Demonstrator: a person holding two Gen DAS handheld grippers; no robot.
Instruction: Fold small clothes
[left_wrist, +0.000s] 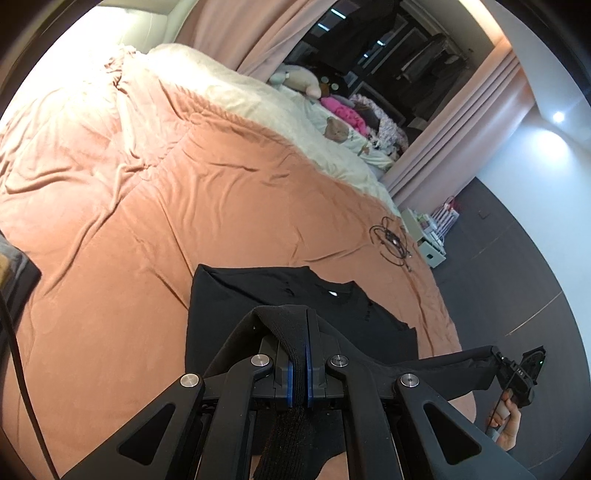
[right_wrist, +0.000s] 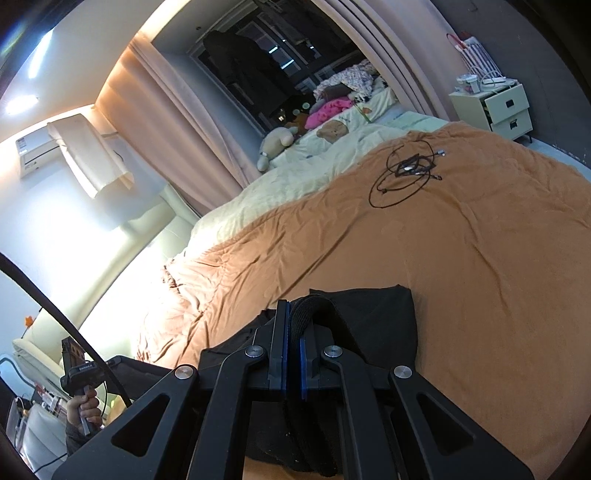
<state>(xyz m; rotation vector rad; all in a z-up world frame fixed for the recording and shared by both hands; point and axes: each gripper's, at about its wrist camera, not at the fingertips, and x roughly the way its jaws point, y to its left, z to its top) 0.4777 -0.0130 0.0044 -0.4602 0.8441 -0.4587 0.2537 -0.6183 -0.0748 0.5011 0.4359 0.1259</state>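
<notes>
Left wrist view: the left hand-held gripper (left_wrist: 306, 332) is closed on a ribbed black band of cloth, apparently the hem or cuff of a small black garment (left_wrist: 436, 365), which runs through between its blue pads (left_wrist: 293, 384) and hangs below. From there the cloth stretches in the air to the right hand-held gripper (left_wrist: 496, 356), gripped by the person's hand (left_wrist: 508, 424). Beyond the left gripper, a black T-shirt (left_wrist: 280, 295) lies flat on the orange duvet (left_wrist: 147, 221). A tangle of black cables (left_wrist: 391, 240) lies past the T-shirt, near the duvet's far edge.

Right wrist view: the right hand-held gripper (right_wrist: 291, 317) is likewise clamped on a ribbed black edge of the garment (right_wrist: 310, 314), the jaws nearly together with the fabric bunched between them. The black T-shirt (right_wrist: 384, 314) lies on the duvet (right_wrist: 443, 258) just beyond the fingers. The cables (right_wrist: 406, 173) sit further up the duvet, well apart from the T-shirt. The left hand-held gripper (right_wrist: 123, 363) shows low on the left edge, held in the other hand (right_wrist: 83, 410).

As I judge it, the step in hand is holding the small garment taut by two edge points above the bed. The next move calls for lowering it flat onto the duvet near the T-shirt, keeping both grips level so that the cloth lands smooth, and then bringing one edge over the other.
</notes>
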